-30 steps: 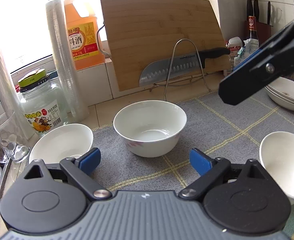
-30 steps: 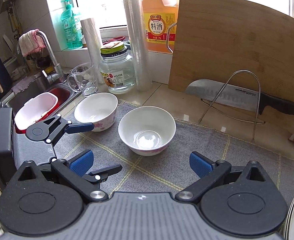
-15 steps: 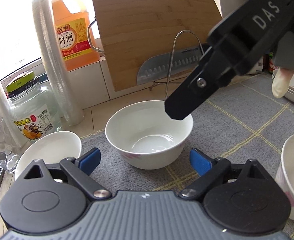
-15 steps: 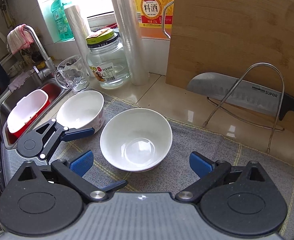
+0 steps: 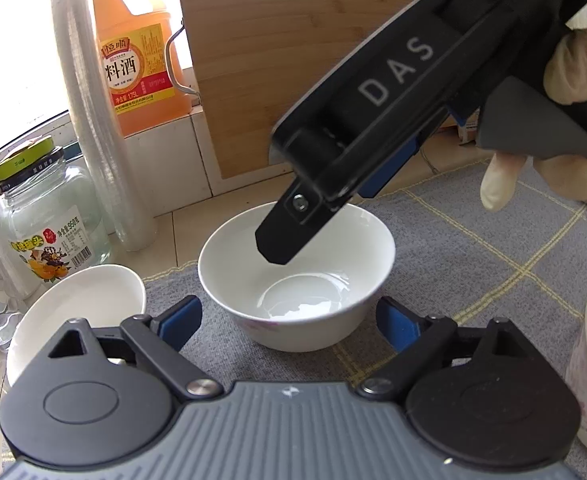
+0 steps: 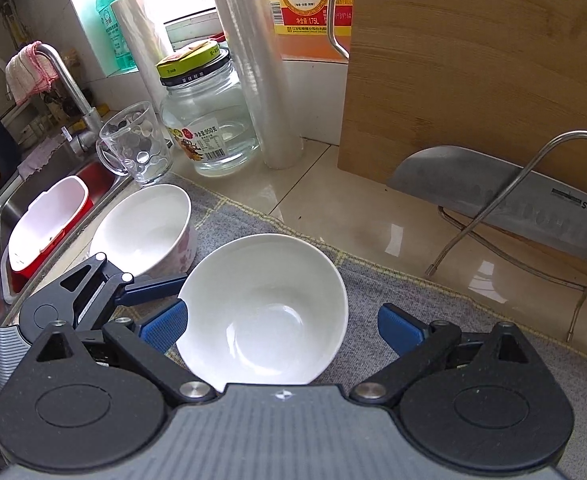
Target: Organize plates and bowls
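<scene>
Right hand-held gripper (image 6: 279, 326) lowered over white bowl (image 6: 265, 308), fingers apart, left hand-held gripper (image 5: 289, 324) closing, nothing clamped

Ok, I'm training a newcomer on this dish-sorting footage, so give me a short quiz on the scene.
1. True or false: the right claw is shut on the middle bowl.
2. What leans behind the knife? A towel, B cutting board, C tray.
3. How many round white bowls does the right wrist view show?
Key: 1 false, it is open; 2 B; 3 two.
</scene>
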